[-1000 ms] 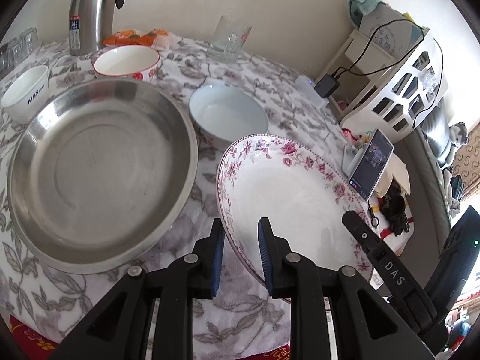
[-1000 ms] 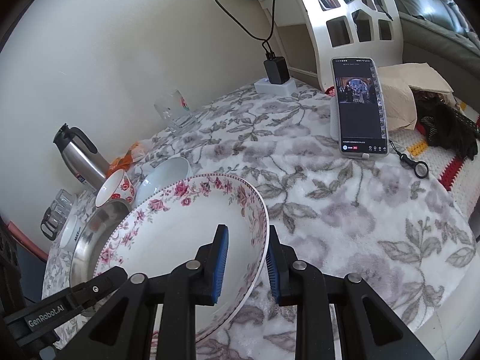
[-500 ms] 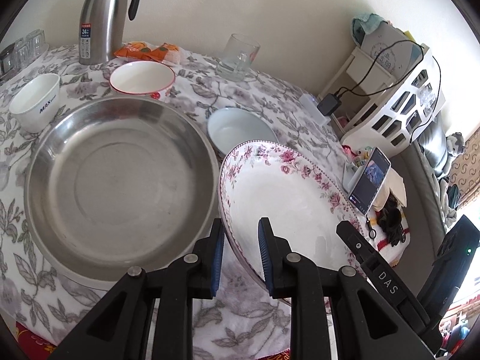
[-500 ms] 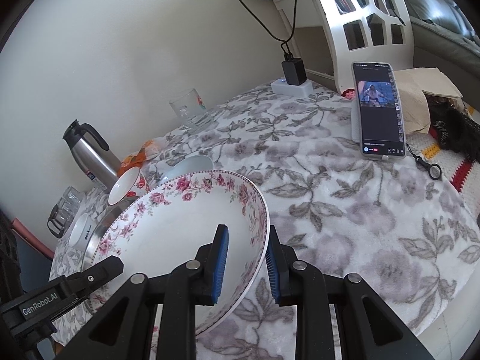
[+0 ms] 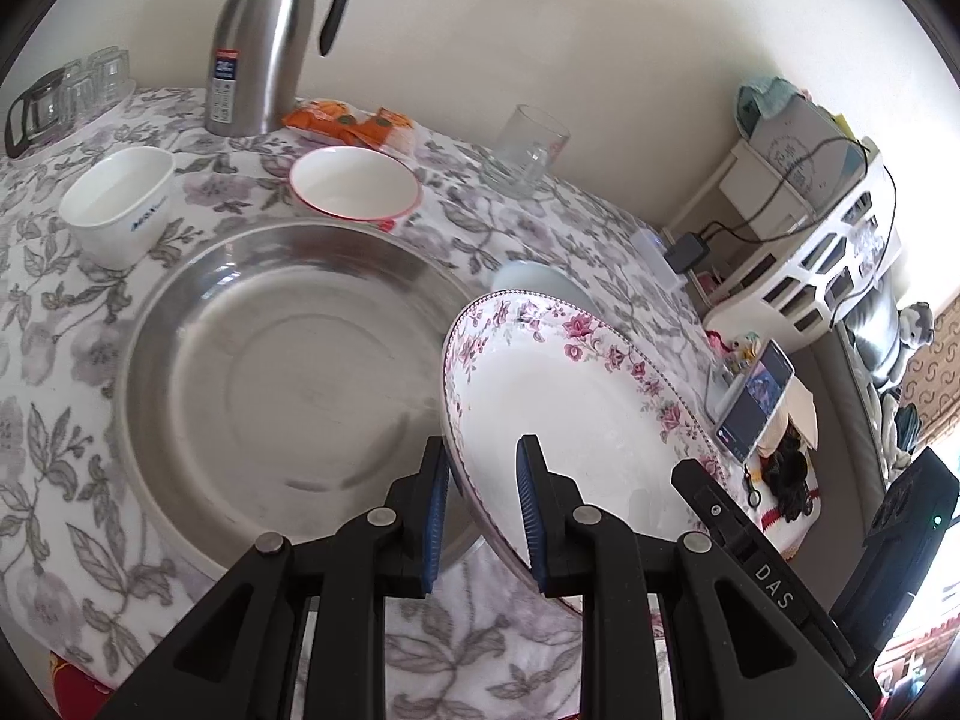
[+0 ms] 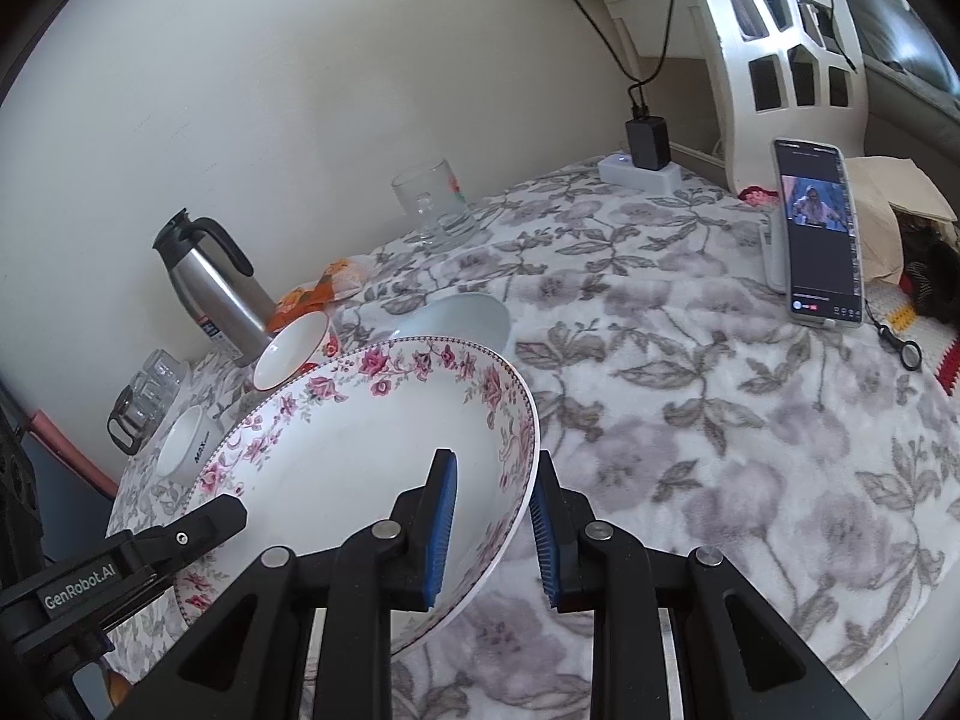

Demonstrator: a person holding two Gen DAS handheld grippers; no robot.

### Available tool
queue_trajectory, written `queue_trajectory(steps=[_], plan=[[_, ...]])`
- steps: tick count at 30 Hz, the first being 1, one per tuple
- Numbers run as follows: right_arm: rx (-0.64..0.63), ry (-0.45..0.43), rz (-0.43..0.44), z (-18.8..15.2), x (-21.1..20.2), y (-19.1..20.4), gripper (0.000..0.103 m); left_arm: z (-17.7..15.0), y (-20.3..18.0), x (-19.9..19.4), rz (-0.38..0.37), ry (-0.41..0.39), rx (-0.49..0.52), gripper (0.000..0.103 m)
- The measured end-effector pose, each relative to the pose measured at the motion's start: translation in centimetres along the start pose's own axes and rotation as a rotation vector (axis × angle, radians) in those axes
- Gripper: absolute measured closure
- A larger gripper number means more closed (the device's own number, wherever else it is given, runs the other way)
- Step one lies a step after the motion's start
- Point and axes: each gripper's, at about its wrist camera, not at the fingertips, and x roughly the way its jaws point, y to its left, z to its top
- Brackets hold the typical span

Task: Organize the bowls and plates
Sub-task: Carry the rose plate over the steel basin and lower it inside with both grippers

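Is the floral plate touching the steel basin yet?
Cannot tell. In the left wrist view the floral plate overlaps the steel basin rim, but neither contact nor gap shows plainly.

"DAS" stood on the right gripper (image 5: 774, 588) at four o'clock; "GenRobot.AI" on the left gripper (image 6: 81, 585) at eight; "MAX" on the square white bowl (image 6: 186, 450) at nine.

The right gripper (image 6: 492, 525) clamps the rim of the floral plate (image 6: 360, 450), one finger inside and one outside. The plate is tilted above the tablecloth (image 6: 690, 420). Behind it stand a pale bowl (image 6: 462, 315), a red-rimmed bowl (image 6: 294, 348), a flask (image 6: 210, 288), a glass (image 6: 435, 204) and a phone (image 6: 819, 234).
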Motion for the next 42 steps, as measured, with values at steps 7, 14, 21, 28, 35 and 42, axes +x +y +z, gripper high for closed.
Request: queue_trajectory(steps=[7, 14, 21, 28, 35, 42], plan=[[-0.025, 0.022, 0.03, -0.6, 1.0, 3.3, 0.077, 1.1, 3.3, -1.0, 0.016, -0.025, -0.064, 0.079], [-0.045, 0.048, 0.049, -1.1, 2.4, 6.2, 0.077, 1.9, 6.6, -1.9, 0.031, -0.05, -0.128, 0.08], [-0.069, 0.081, 0.053, -1.7, 4.0, 8.1, 0.077, 2.4, 9.2, -2.0, 0.051, -0.055, -0.178, 0.08], [-0.099, 0.116, 0.032, -2.0, 5.6, 9.1, 0.077, 2.5, 10.7, -1.4, 0.075, -0.037, -0.217, 0.08], [-0.117, 0.144, 0.016, -2.0, 7.1, 9.8, 0.077, 2.6, 11.3, -0.5, 0.113, -0.024, -0.231, 0.08], [-0.148, 0.16, 0.003, -2.0, 8.2, 10.2, 0.077, 2.7, 12.4, 0.8, 0.119, 0.007, -0.265, 0.08]])
